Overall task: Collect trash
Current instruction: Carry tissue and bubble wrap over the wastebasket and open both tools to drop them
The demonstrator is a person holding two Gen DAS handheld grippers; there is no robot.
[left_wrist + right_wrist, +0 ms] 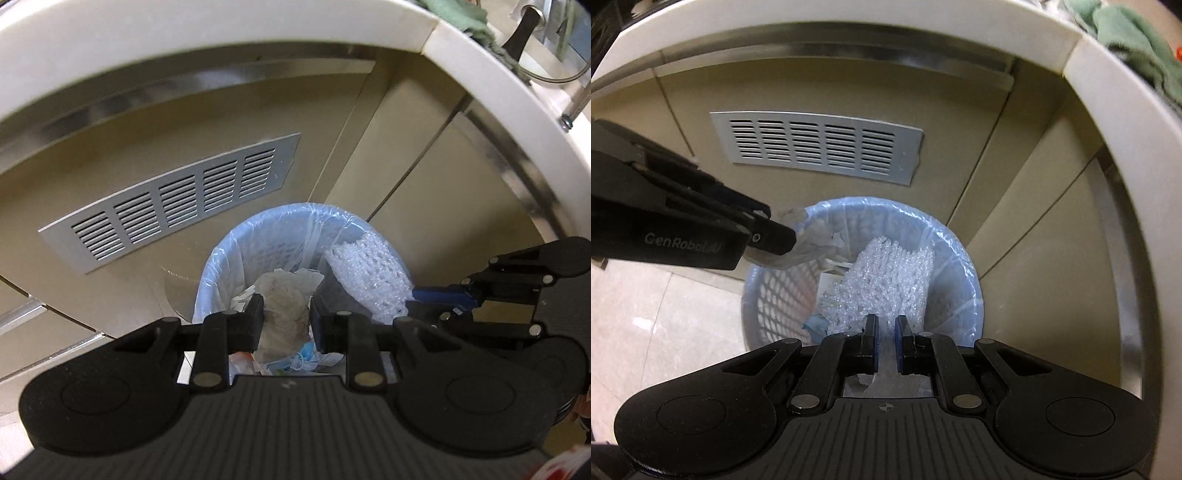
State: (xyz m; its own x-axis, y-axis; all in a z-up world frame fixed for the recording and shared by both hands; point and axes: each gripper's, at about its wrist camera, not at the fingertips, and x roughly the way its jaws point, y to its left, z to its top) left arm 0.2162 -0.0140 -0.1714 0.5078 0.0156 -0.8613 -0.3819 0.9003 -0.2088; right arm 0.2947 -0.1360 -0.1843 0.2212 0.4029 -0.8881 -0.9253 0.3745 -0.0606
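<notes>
The crumpled tissue [284,306] is hanging pinched between the left gripper [286,325] fingers, right over the open mouth of the bin [218,258], presumably so it falls straight in once let go. Beside it, the right gripper [885,339] is squeezing a strip of bubble wrap [882,280] between nearly closed fingers, also above the bin's clear liner [960,236]. Both grippers are pointing steeply downward, which suits a clean drop. The bin is standing on the floor, tucked against a beige cabinet with a vent grille [816,147], under a pale counter edge [1108,85].
</notes>
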